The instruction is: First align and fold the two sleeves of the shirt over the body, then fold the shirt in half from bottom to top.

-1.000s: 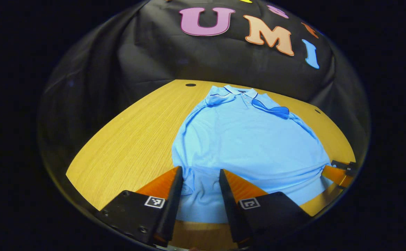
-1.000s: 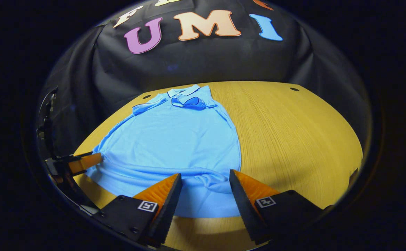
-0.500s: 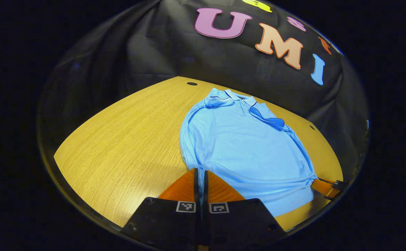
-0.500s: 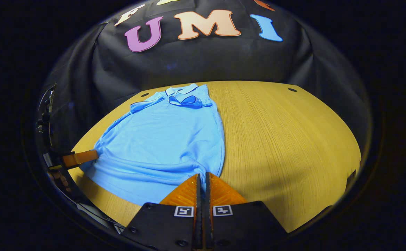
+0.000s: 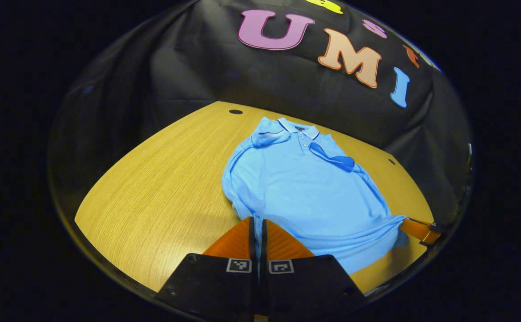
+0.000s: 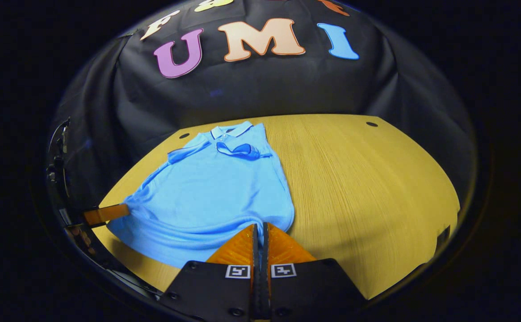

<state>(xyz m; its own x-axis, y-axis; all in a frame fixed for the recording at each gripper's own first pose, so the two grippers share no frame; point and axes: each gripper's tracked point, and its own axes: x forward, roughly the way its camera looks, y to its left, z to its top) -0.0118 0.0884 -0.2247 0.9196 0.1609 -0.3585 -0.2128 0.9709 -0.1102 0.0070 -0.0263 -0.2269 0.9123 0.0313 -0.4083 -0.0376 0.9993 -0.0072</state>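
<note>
The blue shirt lies face up on the wooden counter, collar toward the booth's wall. Both sleeves already lie folded over the chest, so the first part looks done. The left gripper has its jaws clamped on one bottom corner of the hem, and the right gripper has its jaws clamped on the other. What is left, by my judgement, is the fold itself: carrying the hem up to the collar.
</note>
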